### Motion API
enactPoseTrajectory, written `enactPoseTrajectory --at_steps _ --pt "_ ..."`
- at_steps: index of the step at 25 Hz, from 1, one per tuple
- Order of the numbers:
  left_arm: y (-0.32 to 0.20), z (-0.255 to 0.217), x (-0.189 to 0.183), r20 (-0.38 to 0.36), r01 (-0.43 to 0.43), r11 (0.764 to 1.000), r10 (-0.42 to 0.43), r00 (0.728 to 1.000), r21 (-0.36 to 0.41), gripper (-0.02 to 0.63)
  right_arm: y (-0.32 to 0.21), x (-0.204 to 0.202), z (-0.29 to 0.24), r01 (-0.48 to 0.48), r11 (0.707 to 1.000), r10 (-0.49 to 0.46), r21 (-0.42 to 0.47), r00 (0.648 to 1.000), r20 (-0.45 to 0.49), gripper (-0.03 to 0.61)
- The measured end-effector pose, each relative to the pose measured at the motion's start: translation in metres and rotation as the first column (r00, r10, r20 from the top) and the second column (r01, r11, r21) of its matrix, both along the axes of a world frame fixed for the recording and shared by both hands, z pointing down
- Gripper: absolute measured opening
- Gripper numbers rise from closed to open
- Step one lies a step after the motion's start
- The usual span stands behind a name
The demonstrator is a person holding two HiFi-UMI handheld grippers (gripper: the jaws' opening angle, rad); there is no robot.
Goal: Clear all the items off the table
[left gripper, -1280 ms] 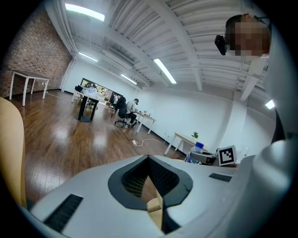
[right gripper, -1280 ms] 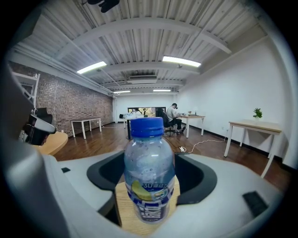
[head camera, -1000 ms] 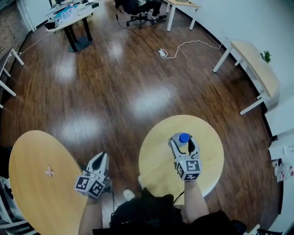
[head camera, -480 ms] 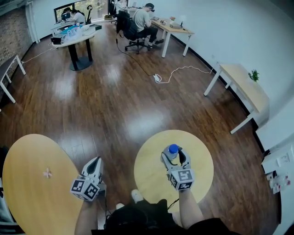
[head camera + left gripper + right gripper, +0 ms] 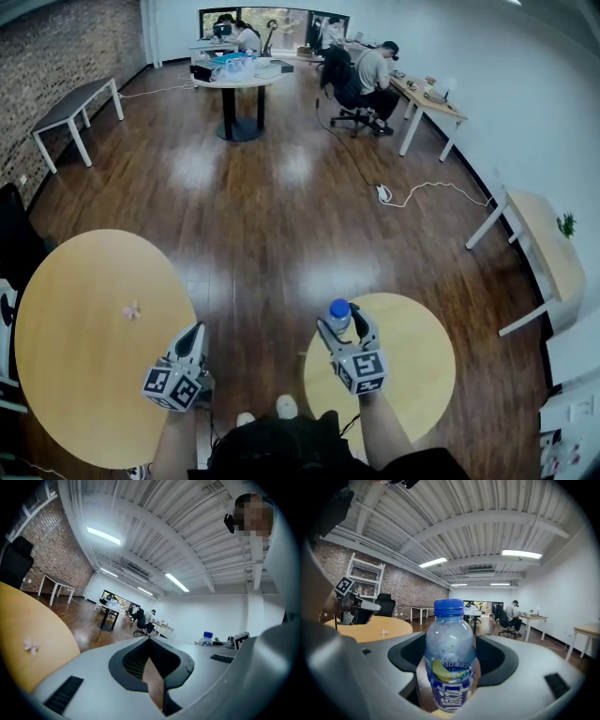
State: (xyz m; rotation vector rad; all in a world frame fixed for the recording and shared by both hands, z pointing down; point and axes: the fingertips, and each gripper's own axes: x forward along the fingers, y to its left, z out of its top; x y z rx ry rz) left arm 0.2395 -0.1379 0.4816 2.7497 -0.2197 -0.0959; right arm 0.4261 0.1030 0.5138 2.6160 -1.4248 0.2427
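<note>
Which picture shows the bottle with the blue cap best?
The right gripper view. The bottle fills the middle there, label and blue cap clear, held between the fingers. The head view shows it from above, mostly the cap, small. The left gripper view shows it tiny and far off to the right.
</note>
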Motion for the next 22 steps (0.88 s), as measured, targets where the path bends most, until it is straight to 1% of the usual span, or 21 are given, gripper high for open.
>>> enactPoseTrajectory --at_steps 2,4,5,7,9,11,14,18,20,22 --pt "-0.015 -0.001 -0.032 0.003 0.090 0.996 -0.090 0.996 0.003 0.001 -0.032 -0.012 -0.002 0.088 0.996 -0.088 0.008 0.996 -0.006 0.339" --pt "-0.027 -0.001 -0.064 0.011 0.175 0.985 -0.175 0.984 0.010 0.001 -0.062 -0.026 -0.002 0.174 0.984 -0.174 0.022 0.985 -0.006 0.339" --pt "-0.033 0.000 -0.082 0.018 0.216 0.976 -0.216 0.976 0.019 0.002 -0.079 -0.034 -0.001 0.221 0.975 -0.221 0.033 0.975 -0.006 0.339" --pt "-0.047 0.000 -0.121 0.031 0.304 0.952 -0.305 0.952 0.039 0.001 -0.118 -0.054 0.005 0.325 0.944 -0.326 0.050 0.945 -0.003 0.339" --pt "-0.062 0.000 -0.163 0.031 0.395 0.918 -0.396 0.918 0.043 0.000 -0.159 -0.079 0.011 0.425 0.904 -0.425 0.043 0.905 -0.006 0.339" --pt "-0.072 0.000 -0.203 0.027 0.475 0.879 -0.476 0.879 0.039 0.000 -0.196 -0.109 0.013 0.509 0.860 -0.509 0.030 0.861 -0.011 0.339" --pt "-0.082 0.000 -0.260 0.009 0.571 0.820 -0.572 0.820 0.038 0.001 -0.242 -0.159 0.011 0.614 0.789 -0.614 0.017 0.789 -0.025 0.339" --pt "-0.093 0.001 -0.339 0.003 0.658 0.751 -0.659 0.752 0.049 0.000 -0.292 -0.224 0.011 0.698 0.716 -0.698 0.022 0.716 -0.021 0.339" --pt "-0.102 0.006 -0.388 0.003 0.708 0.705 -0.708 0.706 0.042 0.001 -0.317 -0.262 0.009 0.733 0.679 -0.733 0.040 0.680 -0.011 0.339" --pt "-0.108 0.008 -0.435 -0.001 0.756 0.654 -0.756 0.655 0.035 0.000 -0.341 -0.299 0.008 0.770 0.636 -0.770 0.051 0.638 -0.010 0.339"
